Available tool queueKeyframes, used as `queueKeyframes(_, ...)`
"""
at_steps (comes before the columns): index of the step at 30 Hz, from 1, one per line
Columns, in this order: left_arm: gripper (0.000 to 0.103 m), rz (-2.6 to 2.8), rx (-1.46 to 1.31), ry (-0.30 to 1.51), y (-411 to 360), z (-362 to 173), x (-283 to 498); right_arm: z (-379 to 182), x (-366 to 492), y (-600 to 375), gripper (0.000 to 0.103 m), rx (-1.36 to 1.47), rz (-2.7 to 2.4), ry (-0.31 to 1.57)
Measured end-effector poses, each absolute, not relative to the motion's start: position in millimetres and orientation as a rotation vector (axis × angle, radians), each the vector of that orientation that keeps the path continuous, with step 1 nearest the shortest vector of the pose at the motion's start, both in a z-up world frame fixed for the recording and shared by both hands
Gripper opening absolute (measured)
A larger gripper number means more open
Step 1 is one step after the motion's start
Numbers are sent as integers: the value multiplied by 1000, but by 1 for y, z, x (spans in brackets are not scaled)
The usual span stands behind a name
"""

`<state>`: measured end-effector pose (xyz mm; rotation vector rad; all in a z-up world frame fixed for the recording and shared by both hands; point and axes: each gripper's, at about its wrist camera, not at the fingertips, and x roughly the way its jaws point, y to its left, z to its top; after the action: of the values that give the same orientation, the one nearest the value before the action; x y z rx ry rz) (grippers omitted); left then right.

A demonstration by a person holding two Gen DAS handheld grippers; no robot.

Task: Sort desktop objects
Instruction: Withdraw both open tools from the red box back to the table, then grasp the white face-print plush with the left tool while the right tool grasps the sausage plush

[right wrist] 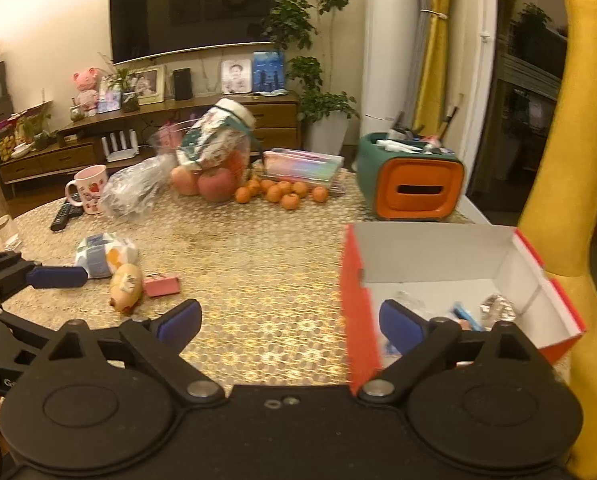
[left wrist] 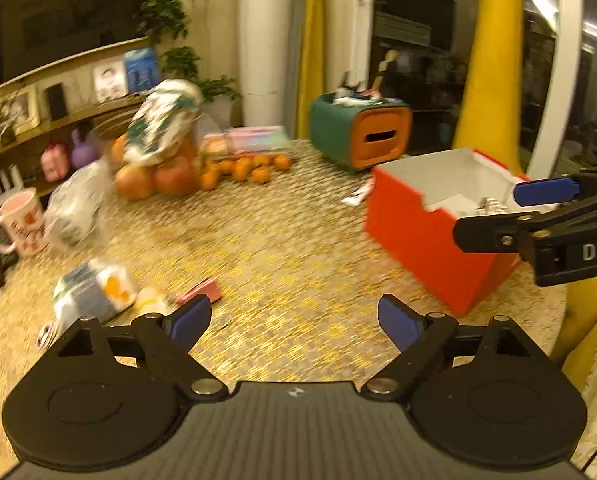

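Both hand-held grippers, left (left wrist: 294,326) and right (right wrist: 290,322), stand wide apart and empty above the counter (right wrist: 266,264). Small packets (right wrist: 106,256) lie far left; the red box (right wrist: 450,276) sits right, under the right hand-held gripper's right finger.

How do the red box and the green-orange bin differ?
The red box has an open top, white inside, square corners; the green-orange bin has rounded corners and a slot in its orange front. The box sits nearer the cameras, the bin farther back. The box holds a few small items; the bin's top is piled with things. Both stand on the table.
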<state>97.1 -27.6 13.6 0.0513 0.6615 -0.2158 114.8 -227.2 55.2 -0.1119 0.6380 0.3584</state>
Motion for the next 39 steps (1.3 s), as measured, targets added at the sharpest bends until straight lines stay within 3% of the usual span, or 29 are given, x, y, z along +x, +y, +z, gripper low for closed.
queueKeyframes(22, 91, 49, -26, 645, 106, -37, 109, -3, 146, -125, 96, -140, 444, 654)
queueKeyframes(39, 92, 57, -16, 644, 165, -77, 145, -40, 146, -46, 93, -208, 451, 625)
